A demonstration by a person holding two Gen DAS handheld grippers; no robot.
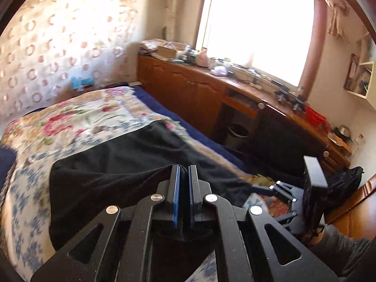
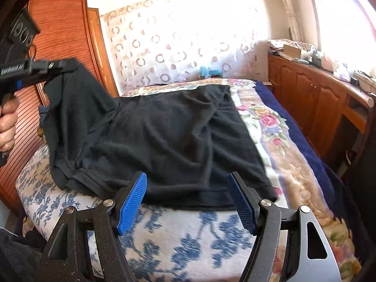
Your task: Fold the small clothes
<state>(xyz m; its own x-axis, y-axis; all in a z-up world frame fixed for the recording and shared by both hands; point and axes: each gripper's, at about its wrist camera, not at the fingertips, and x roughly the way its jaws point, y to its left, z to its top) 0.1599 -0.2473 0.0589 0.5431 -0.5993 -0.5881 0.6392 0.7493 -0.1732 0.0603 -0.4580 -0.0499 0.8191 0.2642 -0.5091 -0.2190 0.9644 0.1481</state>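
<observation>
Two claws in frame: your left claw [image 2: 68, 67] pinches a lifted corner of the black garment [image 2: 169, 136] spread on the bed [image 2: 293, 164], right claw [image 2: 186, 202] gapes wide at its near hem.

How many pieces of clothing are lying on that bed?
1: a black knit garment spread on the floral bedspread, one corner lifted by the left gripper. Others may be hidden.

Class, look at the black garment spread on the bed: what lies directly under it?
The black garment lies on a floral bedspread, which shows around its edges. The left gripper lifts one corner off the bed. Whatever sits beneath the garment's middle is covered and cannot be seen.
</observation>
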